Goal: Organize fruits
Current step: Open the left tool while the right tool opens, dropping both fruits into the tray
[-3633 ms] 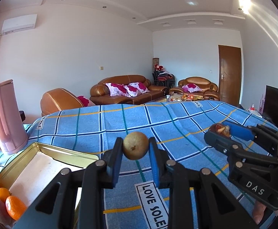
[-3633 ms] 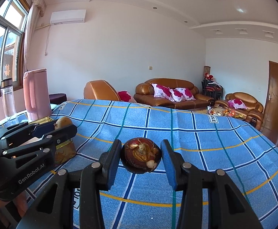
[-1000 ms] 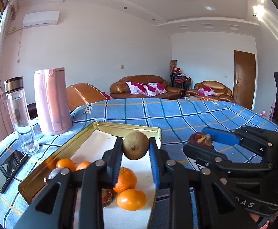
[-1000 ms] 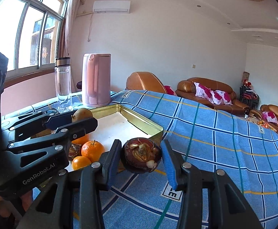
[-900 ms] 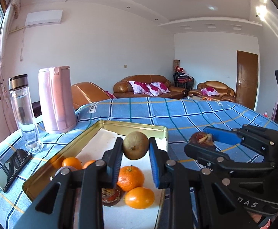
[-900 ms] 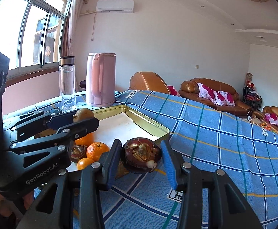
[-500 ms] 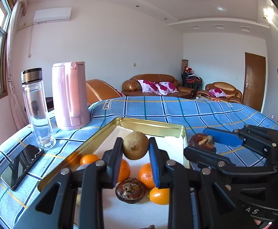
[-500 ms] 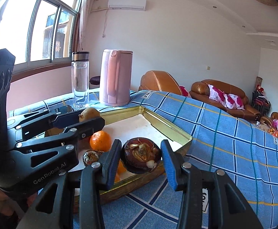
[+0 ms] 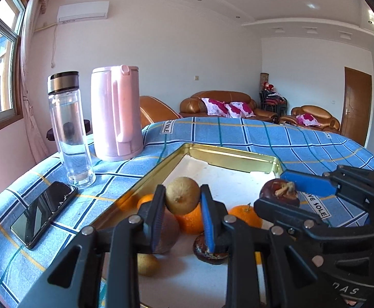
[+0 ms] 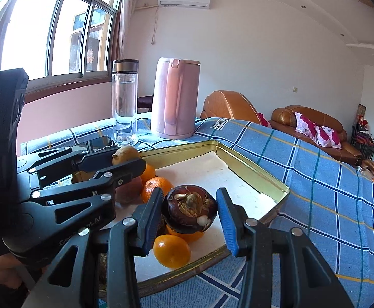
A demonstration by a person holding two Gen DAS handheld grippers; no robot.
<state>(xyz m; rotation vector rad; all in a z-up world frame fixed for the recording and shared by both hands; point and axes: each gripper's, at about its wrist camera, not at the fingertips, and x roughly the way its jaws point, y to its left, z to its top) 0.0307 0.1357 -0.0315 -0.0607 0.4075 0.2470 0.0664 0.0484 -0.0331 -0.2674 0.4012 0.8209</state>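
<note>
Sofas and a brown door fill the far wall; nearer me, a blue checked cloth (image 9: 238, 133) covers the surface. On it lies a gold-rimmed tray (image 9: 228, 152) with a white floor, holding oranges (image 10: 171, 251), a dark mangosteen (image 9: 208, 250) and a small brown fruit (image 9: 147, 264). At ten o'clock from the tray stand a pink kettle (image 9: 115, 113) and a clear bottle (image 9: 70, 128), with a black phone (image 9: 43, 211) lying just beside the bottle at seven o'clock. My left gripper (image 9: 183, 202) hangs above the tray, jaws clamped on a tan-brown round fruit (image 9: 182, 198). My right gripper (image 10: 190, 211), at three o'clock from the left, has its jaws closed on a second mangosteen (image 10: 190, 210) over the tray's near-right edge.
</note>
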